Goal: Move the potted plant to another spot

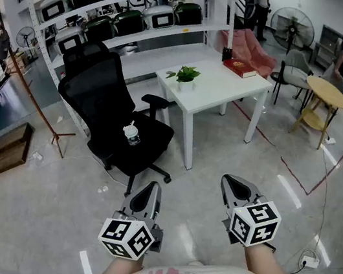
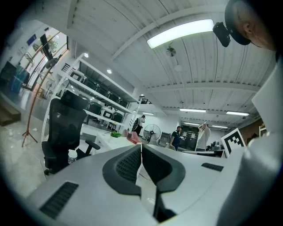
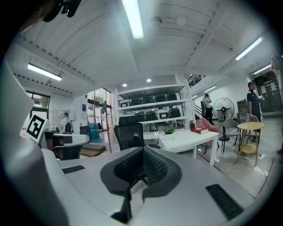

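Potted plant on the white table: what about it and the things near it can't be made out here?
- Small green potted plant: too small in every view; its pot is hard to tell from the white table, head view.
- Red book: cover print too small, head view.
- Clear plastic bottle on the black office chair: label too small, head view; the gripper body covers the seat in the right gripper view.

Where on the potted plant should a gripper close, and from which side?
On the small pale pot, under the leaves, coming in level from the near edge of the table. The pot stands upright close to that edge. The leaves spread out above it, so a grip from above would probably crush them.
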Available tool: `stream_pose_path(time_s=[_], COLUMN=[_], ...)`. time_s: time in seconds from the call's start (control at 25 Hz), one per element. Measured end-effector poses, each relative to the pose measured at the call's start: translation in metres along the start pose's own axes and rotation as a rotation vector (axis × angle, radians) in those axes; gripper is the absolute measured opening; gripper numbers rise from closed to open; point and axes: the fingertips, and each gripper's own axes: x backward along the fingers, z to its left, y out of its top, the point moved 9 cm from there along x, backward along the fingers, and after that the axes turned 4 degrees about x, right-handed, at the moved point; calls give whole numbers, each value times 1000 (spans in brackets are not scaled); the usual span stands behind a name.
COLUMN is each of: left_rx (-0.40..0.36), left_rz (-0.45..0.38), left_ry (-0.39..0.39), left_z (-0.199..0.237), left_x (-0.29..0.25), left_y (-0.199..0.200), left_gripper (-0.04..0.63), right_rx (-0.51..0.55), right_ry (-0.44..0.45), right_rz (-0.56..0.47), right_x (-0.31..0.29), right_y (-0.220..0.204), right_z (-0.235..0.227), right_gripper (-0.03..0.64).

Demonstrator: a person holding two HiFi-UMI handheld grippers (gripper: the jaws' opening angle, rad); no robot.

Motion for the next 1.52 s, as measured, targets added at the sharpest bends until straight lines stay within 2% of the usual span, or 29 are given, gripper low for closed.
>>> stream_pose_path(time_s=[0.48, 0.84, 1.08, 1.28, 1.52], left_rx=[-5, 10, 43, 37, 38], left_rz=[-5, 13, 40, 37, 21], left_ry=[-16, -42, -14, 19, 35], left_z=[12, 39, 65, 78, 83], left_x=[16, 33, 36, 1, -88], left_y=[12, 2, -5, -6, 3], left_gripper=[26, 26, 26, 26, 26], right_rx=[-6, -107, -136, -158, -141], right_ry=[-26, -75, -90, -51, 22], right_rz=[4, -14, 5, -27, 1], right_x=[2, 2, -17, -56, -122], right_y=[2, -24, -29, -25, -11], right_z=[18, 31, 27, -2, -64], right_gripper=[12, 14, 14, 14, 14])
